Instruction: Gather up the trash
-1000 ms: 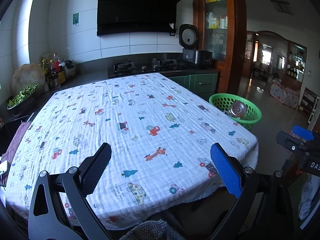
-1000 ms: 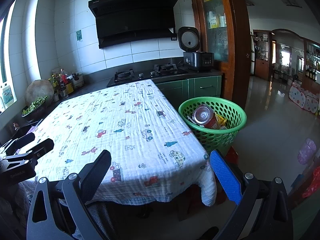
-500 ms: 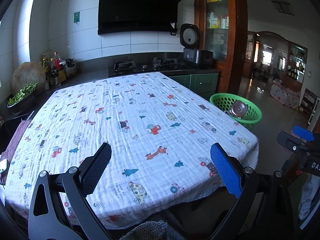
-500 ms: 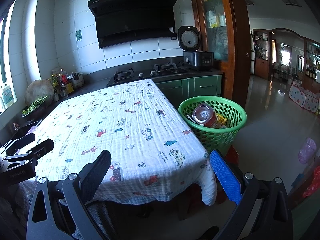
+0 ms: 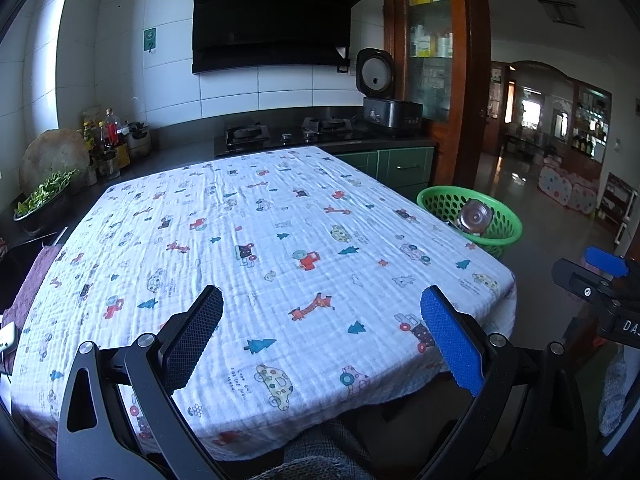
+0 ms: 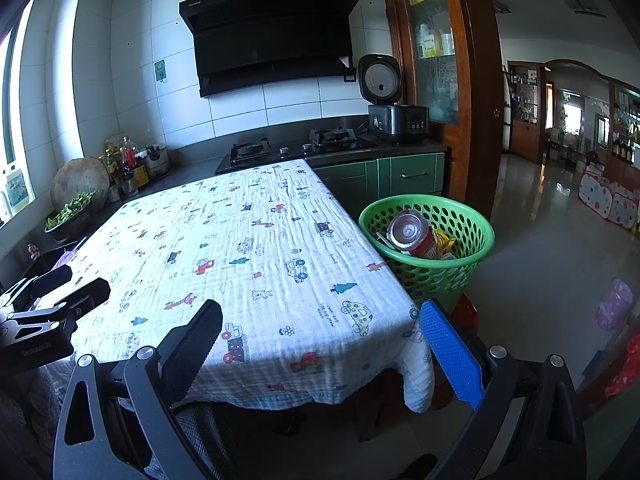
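Note:
A green perforated basket (image 6: 468, 216) stands on the floor at the table's right side, also seen in the left wrist view as the basket (image 5: 504, 236). Inside it lie a clear bottle with a red label (image 6: 412, 234) and a yellow wrapper (image 6: 446, 242). The table wears a white cloth printed with cars and trees (image 5: 256, 248); I see no trash on it. My left gripper (image 5: 320, 330) hovers open over the near table edge, nothing between its fingers. My right gripper (image 6: 320, 344) is open and empty off the table's near right corner.
A dark counter with a gas hob (image 6: 296, 148), a rice cooker (image 6: 396, 114) and bottles (image 6: 128, 160) runs behind the table. A bowl of greens (image 5: 40, 200) sits at the left. A doorway and glossy floor (image 6: 560, 240) lie to the right.

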Tool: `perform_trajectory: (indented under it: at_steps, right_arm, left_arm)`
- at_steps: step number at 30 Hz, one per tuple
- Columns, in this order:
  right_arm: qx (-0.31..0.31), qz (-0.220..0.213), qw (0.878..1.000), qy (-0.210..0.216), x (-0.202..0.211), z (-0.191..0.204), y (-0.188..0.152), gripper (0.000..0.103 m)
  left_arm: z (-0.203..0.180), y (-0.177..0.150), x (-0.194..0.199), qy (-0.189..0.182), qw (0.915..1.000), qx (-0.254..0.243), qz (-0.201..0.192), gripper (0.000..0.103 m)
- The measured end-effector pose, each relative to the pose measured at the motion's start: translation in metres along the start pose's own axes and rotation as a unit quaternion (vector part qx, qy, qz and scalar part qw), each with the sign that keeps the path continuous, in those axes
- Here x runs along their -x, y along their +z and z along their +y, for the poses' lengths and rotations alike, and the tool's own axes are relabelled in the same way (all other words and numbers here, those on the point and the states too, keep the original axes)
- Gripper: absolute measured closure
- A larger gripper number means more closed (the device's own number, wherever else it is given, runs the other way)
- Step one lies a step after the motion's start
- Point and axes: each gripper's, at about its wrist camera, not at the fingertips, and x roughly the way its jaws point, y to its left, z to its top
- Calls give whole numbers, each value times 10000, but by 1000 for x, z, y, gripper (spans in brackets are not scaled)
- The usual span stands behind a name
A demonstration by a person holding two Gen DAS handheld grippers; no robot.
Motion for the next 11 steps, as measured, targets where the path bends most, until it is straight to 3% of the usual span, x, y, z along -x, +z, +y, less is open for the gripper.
perform_trajectory:
  at_steps: [11]
  right_arm:
    - [-3,21,10000,7,0,1,0,7]
  left_arm:
    - [0,0,0,-13,10000,39,14,5]
